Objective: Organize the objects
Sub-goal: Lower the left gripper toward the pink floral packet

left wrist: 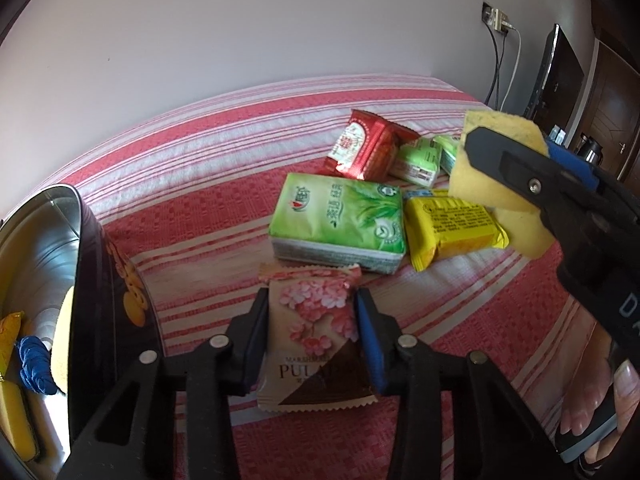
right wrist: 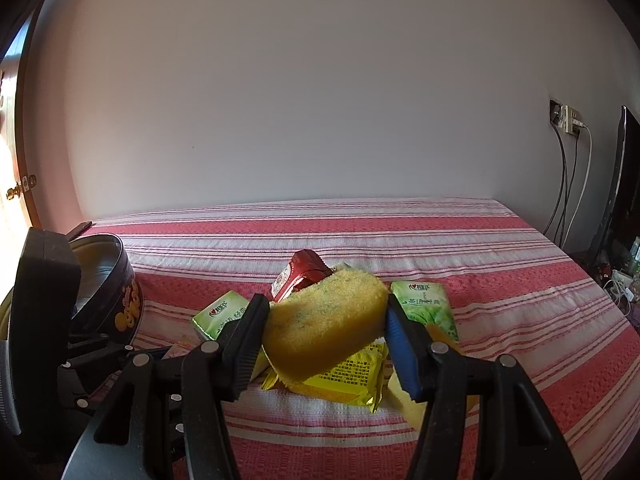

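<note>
bedspread point(left wrist: 208, 184): red with white stripes, woven check texture
pink packet point(left wrist: 316, 332): lower centre, pink blossom print over a dark brown corner
green pack point(left wrist: 340, 220): centre, light green with leaf print
yellow packet point(left wrist: 452, 224): right of centre, bright yellow, dark print
red packet point(left wrist: 364, 144): upper centre, red with white label
sponge point(right wrist: 324, 328): yellow, flecked green
tin point(right wrist: 120, 280): left edge, black with yellow figures, silver inside
wall point(right wrist: 320, 100): plain white
</note>
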`<state>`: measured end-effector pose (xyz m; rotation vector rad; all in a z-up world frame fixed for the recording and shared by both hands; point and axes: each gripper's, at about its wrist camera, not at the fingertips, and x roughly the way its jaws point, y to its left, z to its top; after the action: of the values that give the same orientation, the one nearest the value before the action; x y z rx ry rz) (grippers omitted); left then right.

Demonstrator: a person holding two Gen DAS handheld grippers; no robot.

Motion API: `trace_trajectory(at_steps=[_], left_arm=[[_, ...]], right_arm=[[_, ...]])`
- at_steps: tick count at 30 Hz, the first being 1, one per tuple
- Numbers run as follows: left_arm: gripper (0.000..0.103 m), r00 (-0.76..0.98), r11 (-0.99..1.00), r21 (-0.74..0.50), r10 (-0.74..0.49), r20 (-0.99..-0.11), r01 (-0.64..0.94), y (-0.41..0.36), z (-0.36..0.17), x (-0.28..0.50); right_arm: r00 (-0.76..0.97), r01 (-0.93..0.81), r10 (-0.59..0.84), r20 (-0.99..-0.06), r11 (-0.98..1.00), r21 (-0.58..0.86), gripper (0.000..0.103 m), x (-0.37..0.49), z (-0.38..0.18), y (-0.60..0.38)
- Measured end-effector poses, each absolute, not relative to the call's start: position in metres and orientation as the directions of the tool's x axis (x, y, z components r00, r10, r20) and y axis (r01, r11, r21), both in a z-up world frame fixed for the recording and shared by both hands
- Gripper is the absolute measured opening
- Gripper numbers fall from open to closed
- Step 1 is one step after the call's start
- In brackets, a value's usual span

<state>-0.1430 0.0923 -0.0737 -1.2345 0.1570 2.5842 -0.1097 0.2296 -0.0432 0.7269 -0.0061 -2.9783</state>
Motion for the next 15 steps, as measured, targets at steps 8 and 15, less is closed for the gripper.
trace_trajectory(at_steps=[8, 15], left_arm=[[0.036, -0.639, -0.966, 0.041, 0.137, -0.757, -0.255, 0.0933, -0.0694, -0.1383], [0.035, -0.668, -0.966, 0.086, 0.104, -0.737, -0.245, 0.0972, -0.0665, -0.1357]], right_arm=[[-0.882, 0.052, -0.042, -0.470, -0.999, -0.008, 0.059, -0.1104, -0.0433, 0.2246], [-0.883, 0.047, -0.034, -0.467, -0.999, -0.014, 0.059, -0.1099, -0.0433, 0.2246]])
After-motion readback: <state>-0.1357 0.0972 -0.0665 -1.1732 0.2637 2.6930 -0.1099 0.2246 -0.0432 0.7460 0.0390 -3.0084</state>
